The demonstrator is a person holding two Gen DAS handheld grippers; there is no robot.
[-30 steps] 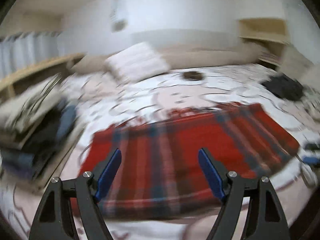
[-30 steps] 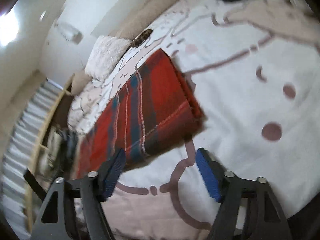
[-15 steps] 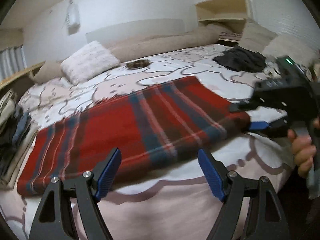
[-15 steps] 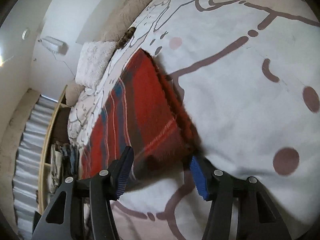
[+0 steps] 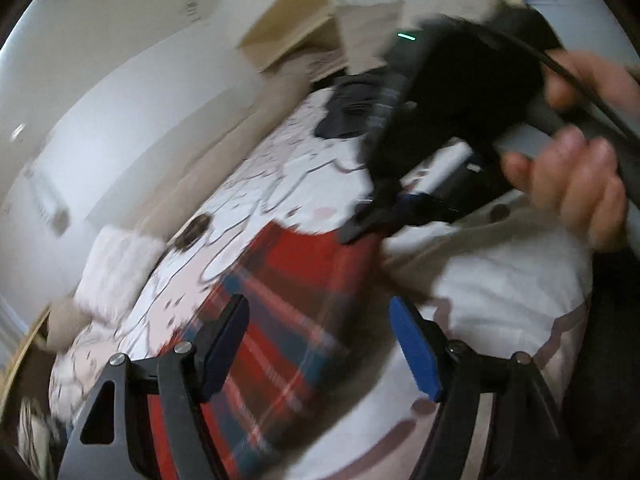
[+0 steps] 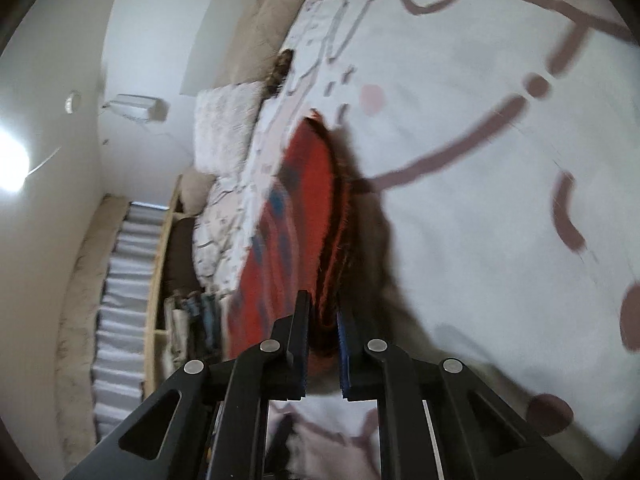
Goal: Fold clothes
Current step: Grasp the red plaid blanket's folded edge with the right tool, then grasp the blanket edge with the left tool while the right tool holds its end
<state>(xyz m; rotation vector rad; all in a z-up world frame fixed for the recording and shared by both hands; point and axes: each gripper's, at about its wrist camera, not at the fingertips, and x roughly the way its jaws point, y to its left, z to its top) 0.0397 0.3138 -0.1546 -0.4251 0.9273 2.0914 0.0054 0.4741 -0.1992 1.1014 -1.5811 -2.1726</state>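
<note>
A red plaid cloth (image 5: pixel 288 320) with blue and white stripes lies folded on the white patterned bed (image 5: pixel 500 292). My left gripper (image 5: pixel 320 344) is open and hovers over the cloth's near end, gripping nothing. In the left wrist view the right gripper (image 5: pixel 372 220), held by a hand (image 5: pixel 572 184), bites the cloth's far corner. From the right wrist view the right gripper (image 6: pixel 322 340) is shut on the red plaid cloth (image 6: pixel 296 216), whose edge rises off the bed (image 6: pixel 480 140). The picture is blurred by motion.
A fluffy white pillow (image 5: pixel 116 268) and a beige bolster (image 5: pixel 224 148) lie at the head of the bed. A dark garment (image 5: pixel 344 112) rests far off on the bed. A wooden shelf (image 6: pixel 160 280) with stacked clothes stands along the bed's side.
The right gripper has shut on the cloth's corner and lifted the edge. My left gripper has swung and tilted toward the same end, still open.
</note>
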